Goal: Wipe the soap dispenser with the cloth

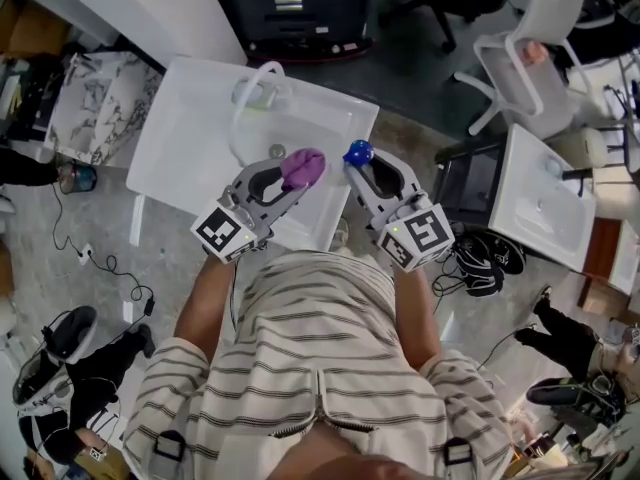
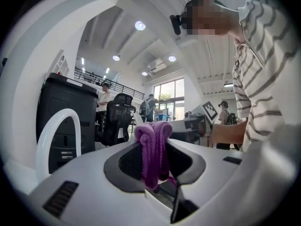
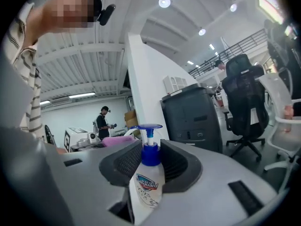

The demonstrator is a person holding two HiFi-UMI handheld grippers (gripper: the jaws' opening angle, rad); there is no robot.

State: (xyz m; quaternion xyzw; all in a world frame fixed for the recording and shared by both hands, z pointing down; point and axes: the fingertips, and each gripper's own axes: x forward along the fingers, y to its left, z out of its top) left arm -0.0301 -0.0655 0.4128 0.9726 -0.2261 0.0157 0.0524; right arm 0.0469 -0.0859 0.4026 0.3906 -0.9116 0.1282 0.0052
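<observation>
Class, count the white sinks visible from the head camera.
2. One sink is at the centre; the other sink stands far right, below a white chair. More may be hidden.

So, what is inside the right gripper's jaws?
The soap dispenser: a white bottle with a blue pump, clamped by the right gripper. The bottle's bottom is hidden behind the gripper's body.

One soap dispenser (image 3: 146, 182), one cloth (image 1: 303, 168), two grippers (image 1: 298, 176) (image 1: 372, 164), two sinks (image 1: 175, 143) (image 1: 545, 218)
</observation>
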